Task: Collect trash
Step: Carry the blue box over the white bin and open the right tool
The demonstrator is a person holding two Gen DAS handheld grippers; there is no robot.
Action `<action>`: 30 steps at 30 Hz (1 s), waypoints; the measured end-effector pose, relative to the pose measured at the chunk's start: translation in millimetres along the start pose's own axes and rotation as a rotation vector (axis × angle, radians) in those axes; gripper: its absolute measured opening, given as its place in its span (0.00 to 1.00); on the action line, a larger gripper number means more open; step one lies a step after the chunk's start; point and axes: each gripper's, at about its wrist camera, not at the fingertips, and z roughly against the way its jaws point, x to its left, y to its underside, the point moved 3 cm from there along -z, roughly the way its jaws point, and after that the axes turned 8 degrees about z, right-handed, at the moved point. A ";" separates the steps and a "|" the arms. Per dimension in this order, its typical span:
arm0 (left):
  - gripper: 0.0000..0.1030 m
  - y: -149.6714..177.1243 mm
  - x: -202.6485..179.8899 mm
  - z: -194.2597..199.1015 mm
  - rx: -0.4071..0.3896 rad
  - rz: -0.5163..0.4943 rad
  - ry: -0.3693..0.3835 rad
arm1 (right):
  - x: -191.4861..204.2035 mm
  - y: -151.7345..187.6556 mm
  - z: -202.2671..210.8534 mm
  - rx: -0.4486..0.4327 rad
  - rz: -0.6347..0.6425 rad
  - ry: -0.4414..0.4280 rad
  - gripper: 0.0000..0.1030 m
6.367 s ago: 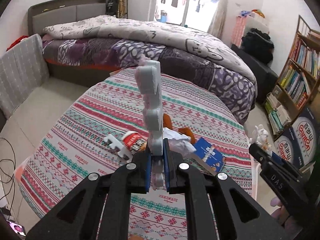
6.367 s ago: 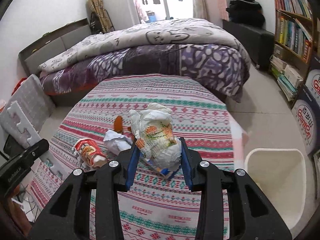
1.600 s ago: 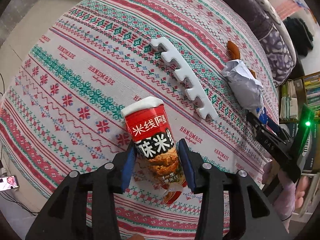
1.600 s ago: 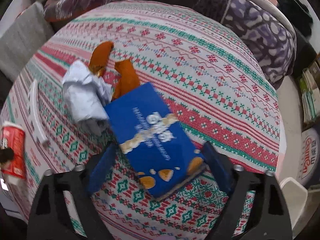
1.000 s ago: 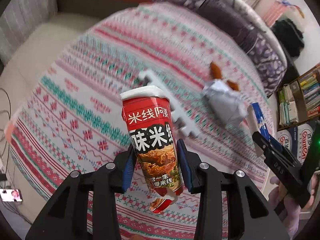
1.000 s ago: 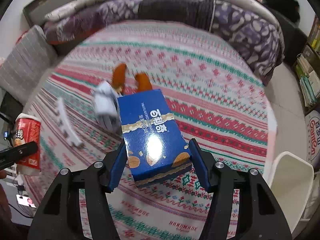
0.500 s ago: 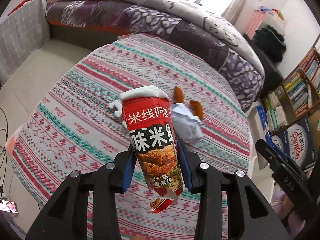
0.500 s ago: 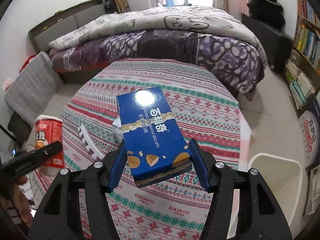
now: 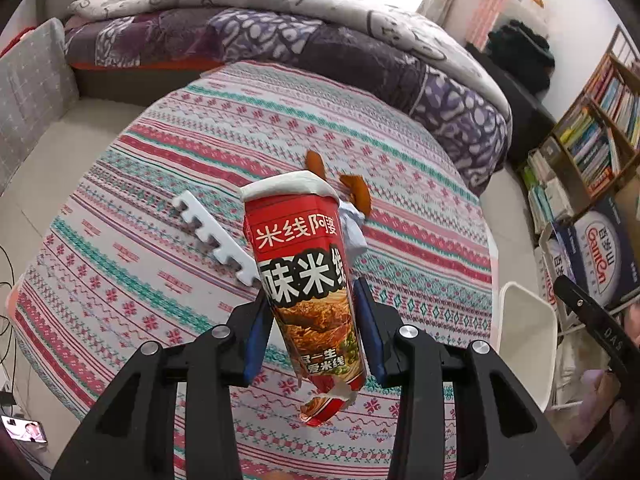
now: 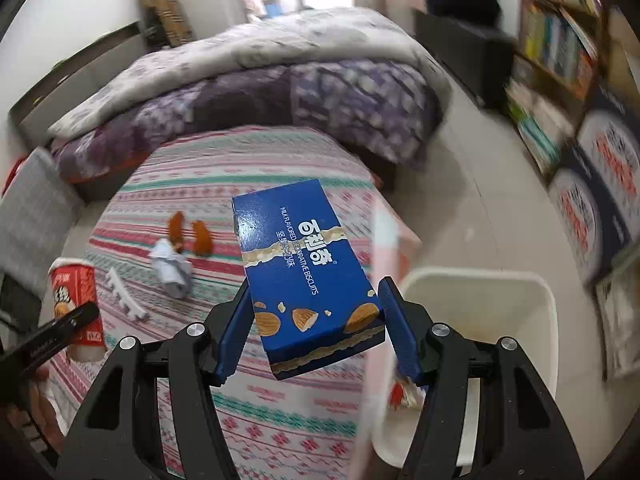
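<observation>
My left gripper [image 9: 310, 332] is shut on a red noodle cup [image 9: 306, 276] and holds it above the patterned tablecloth [image 9: 140, 248]. My right gripper [image 10: 316, 332] is shut on a blue biscuit box [image 10: 304, 276], held up near the table's right edge, beside the white trash bin [image 10: 480, 320]. The cup also shows in the right wrist view [image 10: 76, 300]. On the table lie a white foam comb-shaped strip [image 9: 212, 240], crumpled white paper [image 10: 172, 270] and two orange peels [image 10: 190, 234]. The bin also shows in the left wrist view [image 9: 524, 340].
A bed with a purple quilt [image 9: 280, 32] stands behind the table. A bookshelf [image 9: 592, 132] and boxes [image 9: 600, 248] line the right wall. A grey foam mat [image 9: 32, 92] leans at the left. Floor lies between table and bed.
Both grippers closed on the cup and the box, lifted them off the table, and the right one has swung toward the bin.
</observation>
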 end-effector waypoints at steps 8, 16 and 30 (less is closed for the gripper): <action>0.39 17.1 -33.8 -15.4 0.027 -0.066 0.013 | -45.7 11.5 2.0 0.049 -0.080 0.064 0.57; 0.39 43.0 -78.5 -28.2 0.064 -0.168 0.056 | -93.2 26.7 5.0 0.107 -0.167 0.141 0.58; 0.39 99.3 -162.1 -41.6 0.131 -0.344 0.193 | -140.2 32.2 25.4 0.051 -0.293 0.137 0.79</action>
